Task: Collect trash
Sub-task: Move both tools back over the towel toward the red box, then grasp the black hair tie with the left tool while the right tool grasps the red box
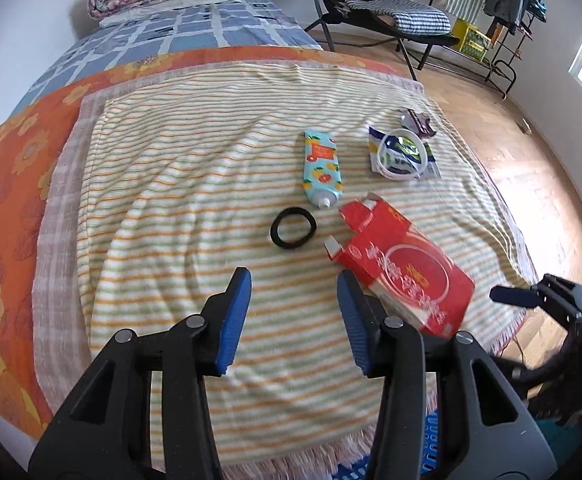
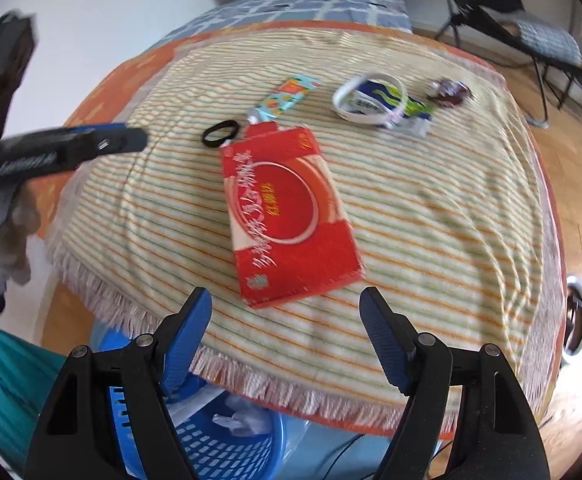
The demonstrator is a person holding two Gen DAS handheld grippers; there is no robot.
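On the striped blanket (image 2: 431, 220) you have the carton (image 2: 287, 216) nearest you, the hair tie (image 2: 221, 133) and tube (image 2: 287, 96) behind it, the wrapper (image 2: 387, 100) farther right; the basket (image 2: 227, 440) stands below the blanket's edge.

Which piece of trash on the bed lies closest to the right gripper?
The red carton, just ahead of the right gripper; the tube and wrappers lie farther back.

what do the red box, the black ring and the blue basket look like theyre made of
Red box: apparently thin printed cardboard, slightly glossy; its torn flaps show a pale inner side. Black ring: matte and soft-looking, maybe fabric elastic or rubber; cannot tell which. Blue basket: moulded plastic, with a smooth rim and regular slots.
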